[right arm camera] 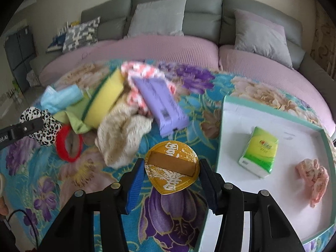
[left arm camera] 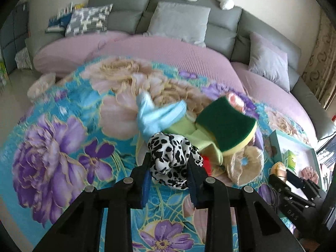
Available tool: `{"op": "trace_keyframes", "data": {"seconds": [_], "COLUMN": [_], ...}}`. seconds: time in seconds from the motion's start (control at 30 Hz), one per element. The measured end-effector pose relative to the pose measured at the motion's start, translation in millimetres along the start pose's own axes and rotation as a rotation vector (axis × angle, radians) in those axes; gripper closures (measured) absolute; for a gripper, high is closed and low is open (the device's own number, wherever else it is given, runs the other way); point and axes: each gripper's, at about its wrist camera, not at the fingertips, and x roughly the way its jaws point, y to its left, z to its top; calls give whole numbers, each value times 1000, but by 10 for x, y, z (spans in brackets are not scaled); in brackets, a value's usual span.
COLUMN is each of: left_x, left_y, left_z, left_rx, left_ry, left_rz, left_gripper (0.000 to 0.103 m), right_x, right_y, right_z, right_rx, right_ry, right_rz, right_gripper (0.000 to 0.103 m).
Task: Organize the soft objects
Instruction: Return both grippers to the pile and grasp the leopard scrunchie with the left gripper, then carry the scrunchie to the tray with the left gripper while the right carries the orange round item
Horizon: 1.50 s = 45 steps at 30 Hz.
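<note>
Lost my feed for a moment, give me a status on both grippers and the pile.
Left hand-held gripper shut on leopard-print scrunchie. Right hand-held gripper shut on gold round packet, beside tray. Pile unsorted: sponge, red ring.

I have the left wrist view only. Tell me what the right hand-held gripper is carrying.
Observer: The right hand-held gripper has a round gold packet clamped between its fingers, printed with white characters and a brown band.
Operator: Now report what lies behind the sponge.
Observer: A purple pack lies there on a pink-and-white cloth, beside a cream knit piece.
Operator: Check the box for room.
Observer: The white box holds only a green tissue pack and a pink scrunchie; most of its visible floor is bare.
</note>
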Motion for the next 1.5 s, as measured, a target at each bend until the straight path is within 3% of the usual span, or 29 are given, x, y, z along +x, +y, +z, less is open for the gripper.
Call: {"op": "trace_keyframes", "data": {"seconds": [0.43,0.73,1.07,1.3,1.5], "left_x": [-453,-321,-172,-94,101], "left_y": [-242,-431,-902,-1536,-2206], "left_z": [123,108,183,258,208], "left_rx": [88,125,140,231,308], "left_ry": [-242,-199,-122,-93,-38], "left_rz": [-99,-123,-238,-324,-435], "left_gripper": [71,71,71,71,71], "right_x": [-354,-396,-536,-586,-734], "right_y": [-208,-418,-1084,-1709,-2039], "right_z": [97,84,46,-91,-158], "right_rx": [79,121,238,415,475], "right_ry": [-117,-124,-150,-173,-228], "right_rz": [7,-24,-131,-171,-280], "right_gripper": [49,49,49,49,49]}}
